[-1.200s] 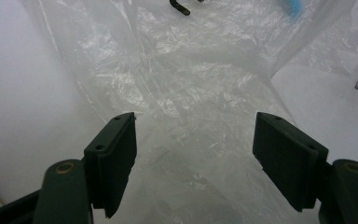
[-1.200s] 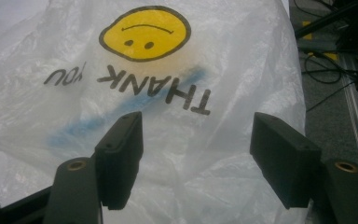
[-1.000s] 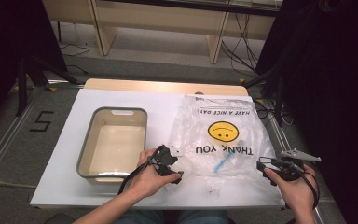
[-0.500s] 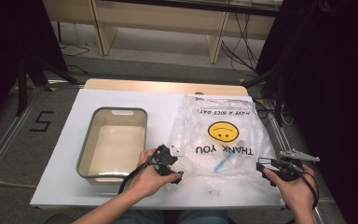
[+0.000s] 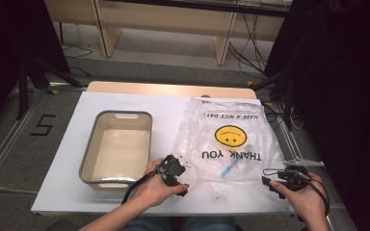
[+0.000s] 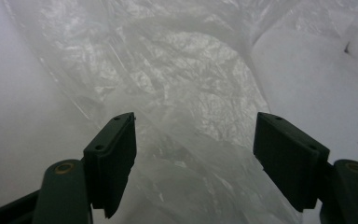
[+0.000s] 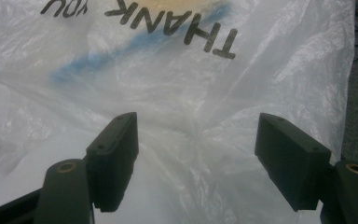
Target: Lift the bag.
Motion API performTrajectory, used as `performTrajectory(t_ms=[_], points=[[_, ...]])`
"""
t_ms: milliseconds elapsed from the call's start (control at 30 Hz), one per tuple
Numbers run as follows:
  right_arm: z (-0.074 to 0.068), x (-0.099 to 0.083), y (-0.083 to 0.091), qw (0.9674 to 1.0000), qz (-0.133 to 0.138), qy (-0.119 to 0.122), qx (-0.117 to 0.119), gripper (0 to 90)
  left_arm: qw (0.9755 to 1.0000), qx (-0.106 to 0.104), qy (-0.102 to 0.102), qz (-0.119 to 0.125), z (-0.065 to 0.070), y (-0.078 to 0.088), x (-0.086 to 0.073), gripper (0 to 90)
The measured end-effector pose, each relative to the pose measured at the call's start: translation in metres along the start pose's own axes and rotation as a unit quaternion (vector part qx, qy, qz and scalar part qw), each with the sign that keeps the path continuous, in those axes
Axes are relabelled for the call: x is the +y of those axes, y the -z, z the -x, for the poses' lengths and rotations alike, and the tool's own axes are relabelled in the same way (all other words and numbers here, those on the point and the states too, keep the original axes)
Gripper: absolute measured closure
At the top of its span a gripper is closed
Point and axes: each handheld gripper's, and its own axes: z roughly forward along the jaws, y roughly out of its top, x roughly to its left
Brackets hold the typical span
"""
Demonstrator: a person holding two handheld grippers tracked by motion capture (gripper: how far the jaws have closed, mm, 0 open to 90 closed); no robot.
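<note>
A clear plastic bag (image 5: pixel 231 139) with a yellow smiley and "THANK YOU" lies flat on the white table (image 5: pixel 67 192), right of centre. Through the plastic I see a blue streak (image 5: pixel 231 166). My left gripper (image 5: pixel 184 167) is at the bag's near left corner, open, with crumpled bag film (image 6: pixel 186 93) lying loose between its jaws (image 6: pixel 196 158). My right gripper (image 5: pixel 267 180) is at the bag's near right corner. Its jaws have just been opening and now stand wide over the bag (image 7: pixel 168 93), pads clear of the film (image 7: pixel 198 158).
A grey-rimmed tub (image 5: pixel 89 154) stands left of the bag, beside my left hand. The table's near edge runs just below both hands. A floor with cables (image 5: pixel 250 53) and wooden furniture legs lies beyond the far edge.
</note>
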Motion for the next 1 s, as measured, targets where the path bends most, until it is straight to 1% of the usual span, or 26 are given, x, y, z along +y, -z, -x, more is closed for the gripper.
performTrajectory(t_ms=[67, 100, 333, 467, 500, 600, 700, 767, 833, 900, 1000], points=[[-0.001, -0.003, 0.001, 1.0000, -0.009, 0.003, 0.001, 31.0, 0.9999, -0.005, -0.007, -0.007, 0.002, 0.000, -0.001, 29.9], [-0.001, -0.004, 0.001, 0.9999, -0.012, 0.009, 0.001, 31.1, 0.9998, -0.009, -0.012, -0.011, 0.003, 0.000, -0.002, 30.2], [-0.003, -0.013, -0.007, 0.9987, -0.047, 0.021, 0.007, 31.4, 0.9992, -0.015, -0.014, -0.033, 0.002, -0.003, -0.010, 32.6], [-0.004, -0.016, -0.011, 0.9976, -0.063, 0.027, 0.007, 31.4, 0.9990, -0.018, -0.012, -0.040, 0.003, -0.007, -0.012, 34.9], [-0.004, -0.017, -0.012, 0.9974, -0.066, 0.029, 0.007, 31.4, 0.9985, -0.019, -0.020, -0.046, 0.002, -0.008, -0.012, 35.7], [-0.004, -0.019, -0.015, 0.9960, -0.081, 0.038, 0.005, 31.7, 0.9985, -0.019, -0.024, -0.045, 0.003, -0.010, -0.013, 38.0], [-0.004, -0.021, -0.018, 0.9947, -0.093, 0.043, 0.003, 32.6, 0.9985, -0.021, -0.025, -0.045, 0.003, -0.010, -0.013, 41.7], [-0.004, -0.022, -0.021, 0.9940, -0.098, 0.048, 0.003, 33.5, 0.9983, -0.022, -0.031, -0.045, 0.004, -0.010, -0.012, 43.7], [-0.005, -0.022, -0.023, 0.9936, -0.101, 0.050, 0.002, 35.2, 0.9982, -0.024, -0.034, -0.044, 0.004, -0.009, -0.012, 48.2], [-0.006, -0.022, -0.024, 0.9924, -0.108, 0.058, 0.001, 37.1, 0.9983, -0.023, -0.032, -0.044, 0.005, -0.010, -0.011, 52.8], [-0.006, -0.021, -0.025, 0.9922, -0.107, 0.064, -0.006, 40.6, 0.9982, -0.023, -0.030, -0.047, 0.006, -0.010, -0.009, 59.2]])
